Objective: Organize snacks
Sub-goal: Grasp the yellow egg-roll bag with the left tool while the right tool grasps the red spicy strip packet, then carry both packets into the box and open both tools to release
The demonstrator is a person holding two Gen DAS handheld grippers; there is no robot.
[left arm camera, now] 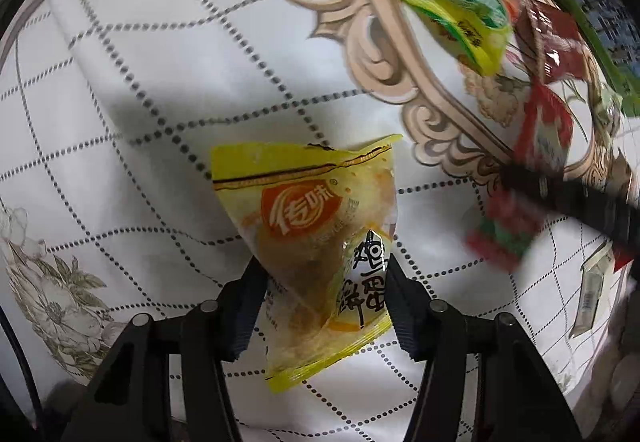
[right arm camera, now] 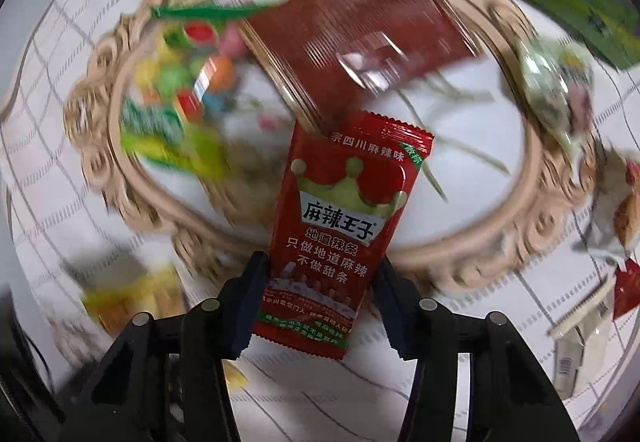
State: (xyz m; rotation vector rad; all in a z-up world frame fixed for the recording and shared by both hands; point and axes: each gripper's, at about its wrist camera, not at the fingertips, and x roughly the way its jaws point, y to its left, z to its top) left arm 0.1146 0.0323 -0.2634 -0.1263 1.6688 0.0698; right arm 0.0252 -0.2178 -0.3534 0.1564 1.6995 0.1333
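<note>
Left gripper [left arm camera: 326,274] clamped on yellow packet [left arm camera: 316,242], right gripper [right arm camera: 320,274] on red packet [right arm camera: 340,234], green packet [left arm camera: 460,14] nearby.

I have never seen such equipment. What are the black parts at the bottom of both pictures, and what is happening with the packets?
Each picture comes from a camera mounted on a hand-held gripper, looking along its two black fingers. In the left view, the left gripper has its fingers against a yellow snack packet. In the right view, the right gripper has a red snack packet between its fingers. Both packets lie on a patterned tablecloth. More snacks lie nearby, blurred, among them a dark red packet.
</note>
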